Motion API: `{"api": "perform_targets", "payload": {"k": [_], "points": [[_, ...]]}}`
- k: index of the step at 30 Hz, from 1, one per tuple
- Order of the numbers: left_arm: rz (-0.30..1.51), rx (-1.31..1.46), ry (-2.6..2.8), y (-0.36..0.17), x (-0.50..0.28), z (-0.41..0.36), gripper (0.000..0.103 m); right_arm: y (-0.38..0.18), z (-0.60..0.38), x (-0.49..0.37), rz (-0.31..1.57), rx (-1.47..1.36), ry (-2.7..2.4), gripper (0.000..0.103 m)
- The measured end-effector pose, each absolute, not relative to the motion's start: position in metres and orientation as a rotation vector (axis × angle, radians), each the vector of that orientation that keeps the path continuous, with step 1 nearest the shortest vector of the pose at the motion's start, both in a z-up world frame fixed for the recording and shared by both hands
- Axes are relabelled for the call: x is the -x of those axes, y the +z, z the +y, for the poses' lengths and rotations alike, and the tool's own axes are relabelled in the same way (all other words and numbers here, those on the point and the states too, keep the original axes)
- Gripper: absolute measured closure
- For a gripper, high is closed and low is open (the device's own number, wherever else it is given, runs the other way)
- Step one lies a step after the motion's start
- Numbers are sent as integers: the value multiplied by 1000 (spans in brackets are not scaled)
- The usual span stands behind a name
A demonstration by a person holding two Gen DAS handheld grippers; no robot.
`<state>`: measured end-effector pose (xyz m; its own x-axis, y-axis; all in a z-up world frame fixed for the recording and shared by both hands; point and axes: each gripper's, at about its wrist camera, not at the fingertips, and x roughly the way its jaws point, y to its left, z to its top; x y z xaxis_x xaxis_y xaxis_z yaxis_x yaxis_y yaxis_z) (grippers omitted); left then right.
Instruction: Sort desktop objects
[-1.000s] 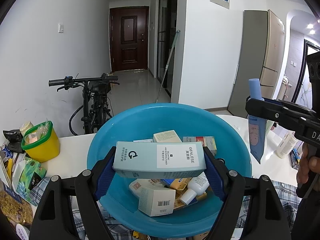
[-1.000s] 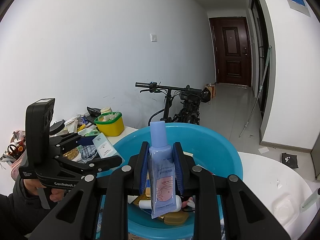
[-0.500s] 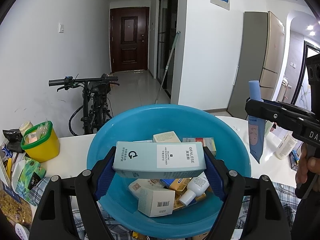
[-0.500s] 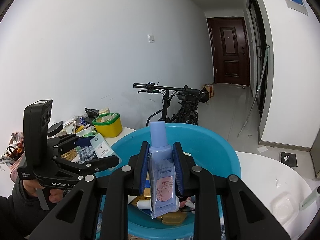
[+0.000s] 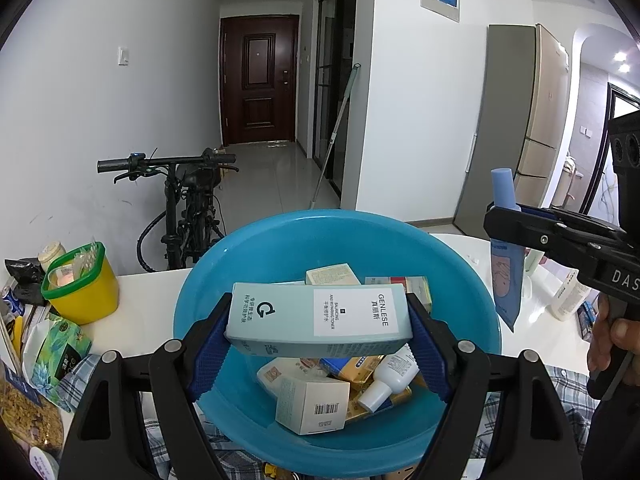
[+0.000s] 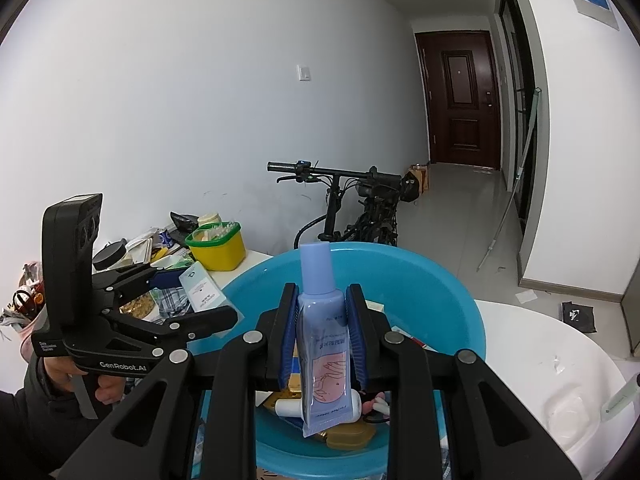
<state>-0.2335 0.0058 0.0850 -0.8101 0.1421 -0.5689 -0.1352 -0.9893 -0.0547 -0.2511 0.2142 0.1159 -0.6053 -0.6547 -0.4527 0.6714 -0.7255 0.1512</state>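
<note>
My left gripper (image 5: 320, 320) is shut on a pale teal GENLESE toner box (image 5: 320, 318), held sideways above a blue basin (image 5: 280, 248). The basin holds several small boxes, a white bottle (image 5: 390, 380) and yellow packets. My right gripper (image 6: 323, 334) is shut on a lavender hand-cream tube (image 6: 324, 344), cap up, over the basin (image 6: 440, 292). The tube also shows in the left wrist view (image 5: 506, 264) at the basin's right edge. The left gripper with its box (image 6: 204, 292) shows at left in the right wrist view.
A yellow tub with a green rim (image 5: 82, 284) stands left of the basin, with snack packets (image 5: 52, 344) and clutter beside it. A white round table (image 6: 560, 380) lies right, with a white bottle (image 5: 568, 296). A bicycle (image 5: 188, 204) leans against the wall behind.
Both grippers keep their hold. The views shift only slightly; the right gripper with the tube has drifted a little relative to the basin.
</note>
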Motion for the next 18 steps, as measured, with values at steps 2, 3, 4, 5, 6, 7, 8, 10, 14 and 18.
{"api": "perform_targets", "payload": {"k": [2,3,4,5,6,7,8,10,14,18], "points": [[-20,937,2855,83,237,5,13,116,214,251,43,-631,-2301,80],[-23,962,2857,82,239,4,5,116,215,251,42,-631,-2301,80],[-28,972,2864,81,240,3,0,116,215,251,42,-631,-2302,80],[-36,967,2879,81,241,1,0,116,215,251,42,-631,-2304,80],[-41,967,2883,81,241,-1,0,116,215,251,43,-632,-2305,80],[-49,968,2883,81,241,-2,0,116,215,251,43,-631,-2303,80],[-66,964,2880,82,241,-5,0,116,215,251,42,-631,-2303,80],[-85,953,2873,83,240,-7,0,116,215,251,43,-631,-2302,80],[-81,942,2874,87,235,-6,0,115,216,251,45,-635,-2302,80],[-71,929,2883,90,233,-5,0,116,217,251,50,-635,-2306,80]]}}
